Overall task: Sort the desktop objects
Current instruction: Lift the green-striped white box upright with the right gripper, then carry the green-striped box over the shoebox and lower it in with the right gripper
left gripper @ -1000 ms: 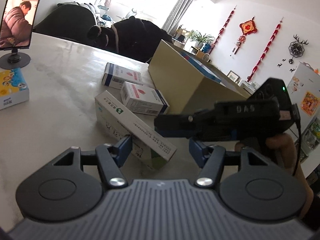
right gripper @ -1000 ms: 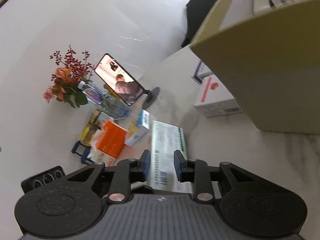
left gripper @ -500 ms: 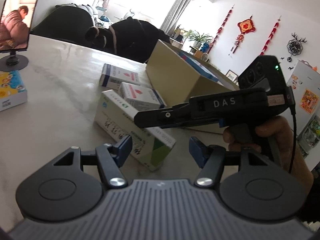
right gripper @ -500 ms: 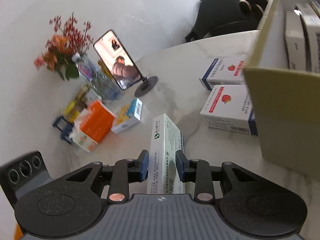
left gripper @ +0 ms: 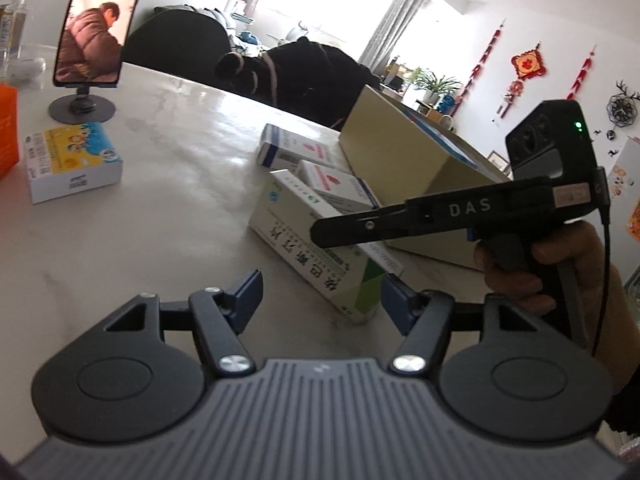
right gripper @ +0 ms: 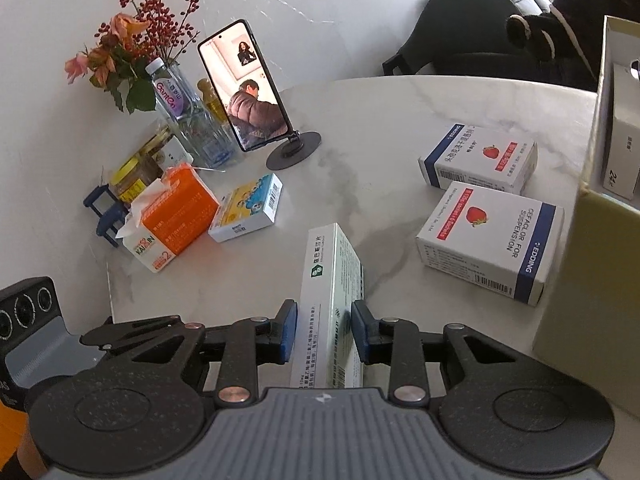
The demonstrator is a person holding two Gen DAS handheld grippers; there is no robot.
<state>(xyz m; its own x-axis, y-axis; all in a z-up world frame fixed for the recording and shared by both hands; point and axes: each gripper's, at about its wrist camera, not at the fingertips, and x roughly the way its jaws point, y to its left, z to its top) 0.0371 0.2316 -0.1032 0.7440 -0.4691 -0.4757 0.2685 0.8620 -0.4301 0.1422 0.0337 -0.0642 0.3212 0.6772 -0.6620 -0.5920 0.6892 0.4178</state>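
A long white-and-green medicine box (right gripper: pixel 328 280) stands on its long edge on the marble table (right gripper: pixel 360 112). My right gripper (right gripper: pixel 324 332) is shut on its near end, one blue pad on each broad face. In the left wrist view the same box (left gripper: pixel 304 248) lies just ahead of my left gripper (left gripper: pixel 320 288), whose jaws are opening with nothing between the pads. The right gripper's black finger (left gripper: pixel 360 226) crosses over the box, held by a hand (left gripper: pixel 540 256). The open cardboard box (right gripper: pixel 580 280) stands to the right.
Two white strawberry-printed boxes (right gripper: pixel 480 160) (right gripper: pixel 492 240) lie beside the cardboard box. At the left are a yellow-blue box (right gripper: pixel 248 208), an orange tissue pack (right gripper: pixel 176 216), a phone on a stand (right gripper: pixel 244 84), a water bottle (right gripper: pixel 172 92) and flowers.
The right gripper rolled upright and rose a little, tipping the white-and-green box from flat onto its long edge. In the left wrist view it slid leftward over the box.
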